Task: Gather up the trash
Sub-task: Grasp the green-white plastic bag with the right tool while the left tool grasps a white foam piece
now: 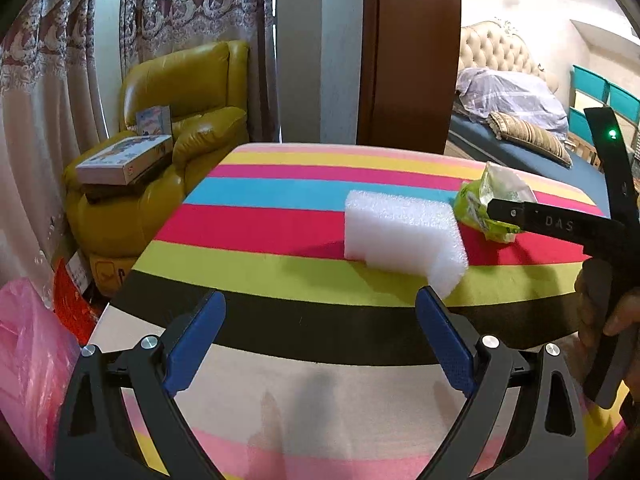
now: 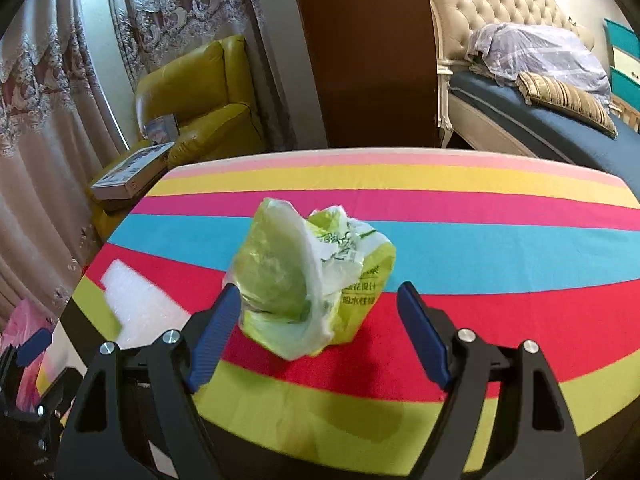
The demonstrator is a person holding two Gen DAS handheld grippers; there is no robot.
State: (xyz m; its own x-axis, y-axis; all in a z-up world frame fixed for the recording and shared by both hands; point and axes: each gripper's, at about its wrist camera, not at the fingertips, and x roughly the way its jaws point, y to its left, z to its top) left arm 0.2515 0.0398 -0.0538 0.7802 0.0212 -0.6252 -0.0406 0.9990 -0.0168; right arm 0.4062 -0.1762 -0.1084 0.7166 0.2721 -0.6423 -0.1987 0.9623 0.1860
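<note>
Both grippers hang spread over a striped table: the left gripper (image 1: 320, 316) just short of a white foam block (image 1: 402, 238) mid-table, the right gripper (image 2: 320, 312) bracketing a crumpled green wrapper (image 2: 316, 280) toward the right edge, its left pad touching. Best practice now: centre each piece before closing, squeezing gently.
</note>
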